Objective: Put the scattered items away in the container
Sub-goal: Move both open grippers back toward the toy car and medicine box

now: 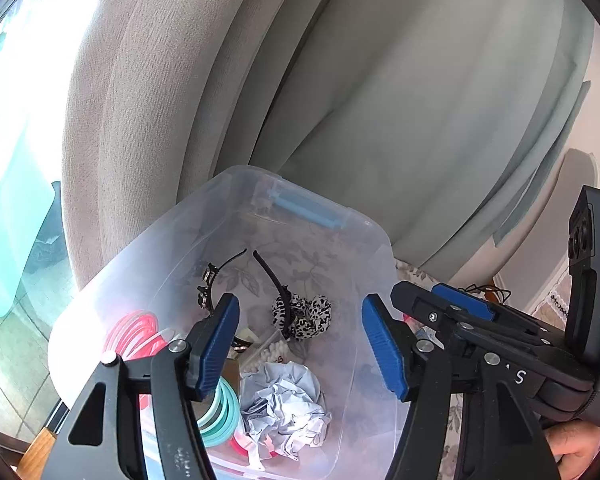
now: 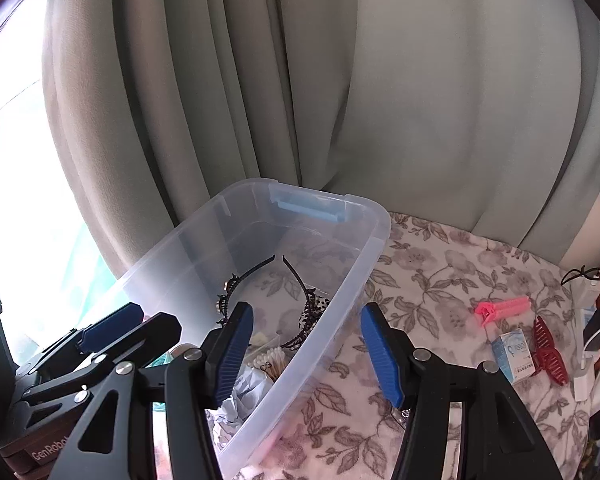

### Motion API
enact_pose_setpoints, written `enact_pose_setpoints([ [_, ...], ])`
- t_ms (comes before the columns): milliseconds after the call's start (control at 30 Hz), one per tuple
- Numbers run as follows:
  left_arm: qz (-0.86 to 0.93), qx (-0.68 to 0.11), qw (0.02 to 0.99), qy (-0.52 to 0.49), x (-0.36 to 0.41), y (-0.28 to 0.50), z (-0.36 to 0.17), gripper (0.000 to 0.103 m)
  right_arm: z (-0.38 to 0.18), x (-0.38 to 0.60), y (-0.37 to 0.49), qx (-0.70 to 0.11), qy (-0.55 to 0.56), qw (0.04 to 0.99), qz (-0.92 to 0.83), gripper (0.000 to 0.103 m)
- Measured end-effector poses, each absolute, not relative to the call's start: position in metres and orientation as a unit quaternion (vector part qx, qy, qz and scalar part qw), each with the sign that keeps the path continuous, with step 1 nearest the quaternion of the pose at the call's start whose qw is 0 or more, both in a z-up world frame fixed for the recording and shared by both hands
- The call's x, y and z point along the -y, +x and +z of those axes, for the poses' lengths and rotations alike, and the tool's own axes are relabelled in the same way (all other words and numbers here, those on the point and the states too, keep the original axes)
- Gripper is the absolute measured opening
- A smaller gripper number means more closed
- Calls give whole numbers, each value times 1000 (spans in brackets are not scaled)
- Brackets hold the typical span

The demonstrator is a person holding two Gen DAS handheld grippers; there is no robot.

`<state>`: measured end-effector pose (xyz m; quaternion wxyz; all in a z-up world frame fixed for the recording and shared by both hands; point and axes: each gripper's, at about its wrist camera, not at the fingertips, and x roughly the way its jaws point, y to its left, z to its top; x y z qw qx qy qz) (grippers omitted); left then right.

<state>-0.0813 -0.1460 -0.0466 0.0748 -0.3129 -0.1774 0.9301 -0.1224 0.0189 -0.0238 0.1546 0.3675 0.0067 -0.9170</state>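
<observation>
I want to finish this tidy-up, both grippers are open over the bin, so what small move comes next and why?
Probably swing the right gripper toward the pink clip. It lies on the floral cloth outside the clear bin, beside a small box and red claw clip, and both grippers are empty.

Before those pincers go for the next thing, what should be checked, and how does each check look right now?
1. Left gripper jaws open and holding nothing: ok.
2. Right gripper jaws open and holding nothing: ok.
3. Clear bin uncovered, with room inside: ok.
4. Everything tidied away: not ok; pink clip, small box and red claw clip lie on the floral cloth.
5. Path to those items free: ok; only bare cloth lies between.
6. Whether the white cable things at the right edge count: cannot tell.
</observation>
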Motion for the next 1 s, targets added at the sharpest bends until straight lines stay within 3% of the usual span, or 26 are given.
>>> enact_pose_setpoints([
  [400, 926, 184, 81, -320, 153, -76, -43, 68, -22, -21, -112, -5, 369, 152, -917, 65],
  [500, 926, 185, 78, -320, 158, -71, -40, 73, -21, -23, -106, 0, 369, 151, -917, 70],
  [600, 928, 190, 76, -312, 162, -64, -38, 74, -20, -26, -100, 3, 369, 151, -917, 80],
  [800, 930, 188, 77, -305, 155, -52, -28, 74, -16, -34, -85, 7, 366, 148, -919, 86],
  [1000, 933, 181, 81, -299, 147, -41, -17, 74, -11, -51, -68, 24, 360, 138, -922, 99],
])
